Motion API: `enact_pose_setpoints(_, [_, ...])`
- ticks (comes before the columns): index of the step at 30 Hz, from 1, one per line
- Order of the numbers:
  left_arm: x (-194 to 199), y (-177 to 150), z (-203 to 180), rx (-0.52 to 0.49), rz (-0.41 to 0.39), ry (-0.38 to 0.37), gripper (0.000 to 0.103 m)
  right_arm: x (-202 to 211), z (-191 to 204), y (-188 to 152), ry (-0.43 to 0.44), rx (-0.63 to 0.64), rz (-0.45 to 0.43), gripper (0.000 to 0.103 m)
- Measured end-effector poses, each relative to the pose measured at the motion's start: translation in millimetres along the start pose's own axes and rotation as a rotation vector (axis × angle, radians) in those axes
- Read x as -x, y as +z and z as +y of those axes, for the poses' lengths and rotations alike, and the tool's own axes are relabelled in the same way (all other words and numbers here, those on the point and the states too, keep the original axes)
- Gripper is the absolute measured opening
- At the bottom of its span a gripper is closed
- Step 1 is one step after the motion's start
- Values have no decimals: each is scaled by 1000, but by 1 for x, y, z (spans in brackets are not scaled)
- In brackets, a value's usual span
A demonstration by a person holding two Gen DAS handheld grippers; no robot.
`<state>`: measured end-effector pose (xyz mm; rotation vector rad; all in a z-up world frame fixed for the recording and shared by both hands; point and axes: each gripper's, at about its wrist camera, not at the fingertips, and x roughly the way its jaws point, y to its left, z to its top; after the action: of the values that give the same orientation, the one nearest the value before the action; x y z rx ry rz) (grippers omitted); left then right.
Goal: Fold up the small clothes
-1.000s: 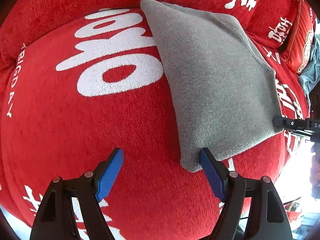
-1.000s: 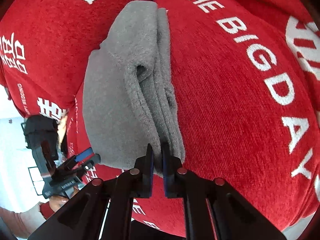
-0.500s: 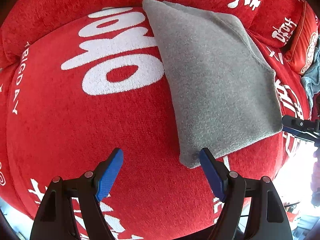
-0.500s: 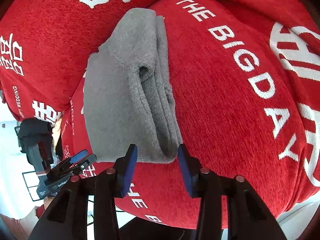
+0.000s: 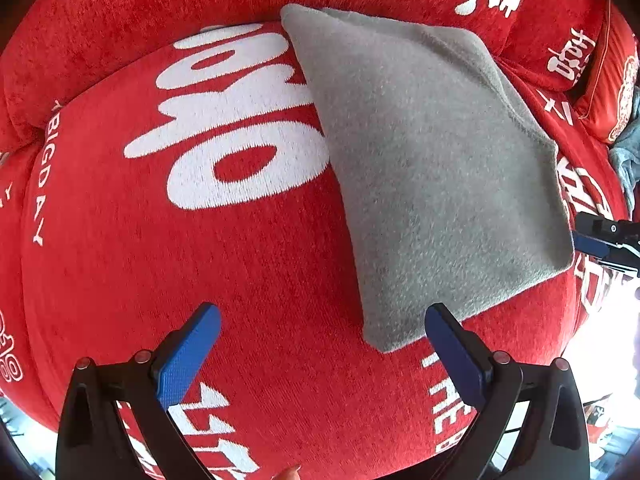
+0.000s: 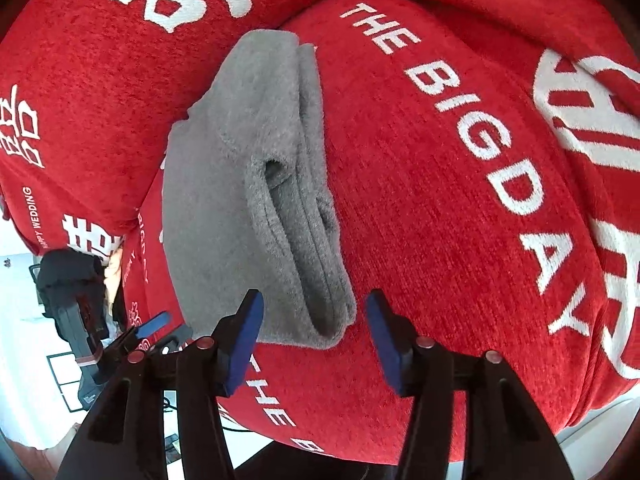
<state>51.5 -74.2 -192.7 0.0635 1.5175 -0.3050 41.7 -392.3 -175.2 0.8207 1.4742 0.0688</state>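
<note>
Two open grippers were recorded beside a grey folded garment (image 5: pixel 432 176) laid flat on a red cushion cover (image 5: pixel 200 264) printed with white lettering. The left gripper (image 5: pixel 322 354) was held low with its blue pads spread wide and empty, the garment's near corner lying at about 1 o'clock, just beside the right-hand pad. The right gripper (image 6: pixel 314 336) was likewise held with its jaws parted and nothing between them, the stacked fold edges of the garment at 12 o'clock, just ahead of the tips. The fold was judged to be complete, or nearly so, with the cloth released; the next move was judged to call for smoothing, or for withdrawal toward another item.
</note>
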Motion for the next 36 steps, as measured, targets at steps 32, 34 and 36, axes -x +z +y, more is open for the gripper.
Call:
enact_pose_setpoints(32, [-13,71,6,223,-45,-188,102,-14,-36,123,129,-82,6,10])
enact_pose_setpoints(34, [-15,72,3,224,-40,-183,102,-9,-40,120,134,-83,6,20])
enact_pose_setpoints(36, [-15,73,3,225,-36,-182,102,-7,-42,118,155,-93,9,42])
